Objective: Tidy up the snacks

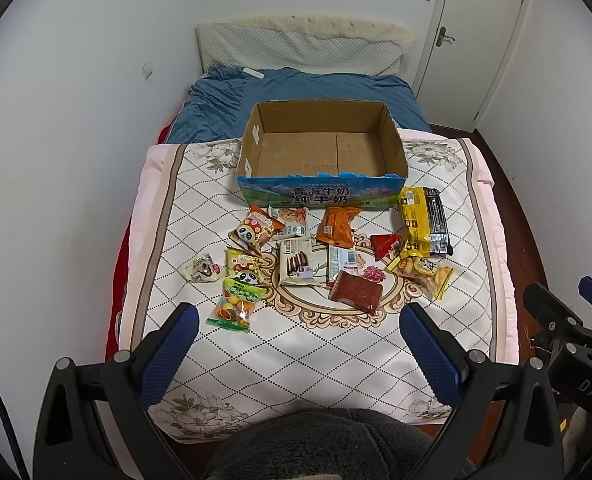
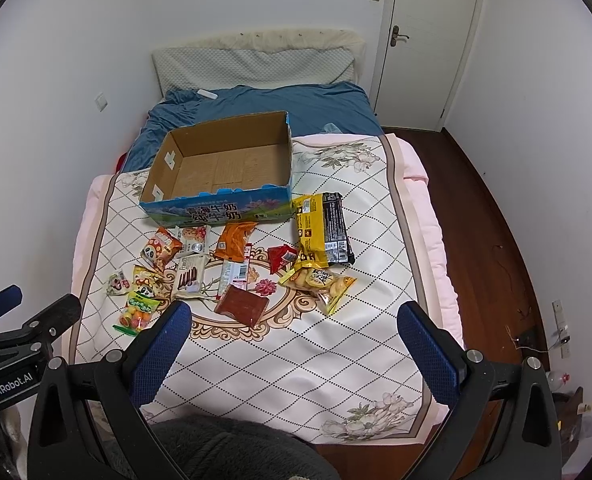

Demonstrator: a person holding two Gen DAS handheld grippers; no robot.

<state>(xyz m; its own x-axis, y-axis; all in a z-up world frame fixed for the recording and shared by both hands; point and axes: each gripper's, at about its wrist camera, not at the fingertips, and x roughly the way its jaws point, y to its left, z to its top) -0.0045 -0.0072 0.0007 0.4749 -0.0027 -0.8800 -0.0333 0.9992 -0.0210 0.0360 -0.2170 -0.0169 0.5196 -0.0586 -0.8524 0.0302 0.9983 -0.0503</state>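
both grippers, left gripper (image 1: pixel 296 320) and right gripper (image 2: pixel 294 318), are hanging spread wide and holding nothing over the near end of the quilt (image 1: pixel 336 344).

i'm judging the snack packets (image 1: pixel 296 266), lying scattered just in front of the empty cardboard box (image 1: pixel 320 194), as light, crinkly and slippery, so i'm favouring a pinch on a sealed end seam; the biscuit bag (image 2: pixel 320 280) is probably fragile. bare quilt is lying open between me and the packets, and the box's low front wall is leaving easy clearance.
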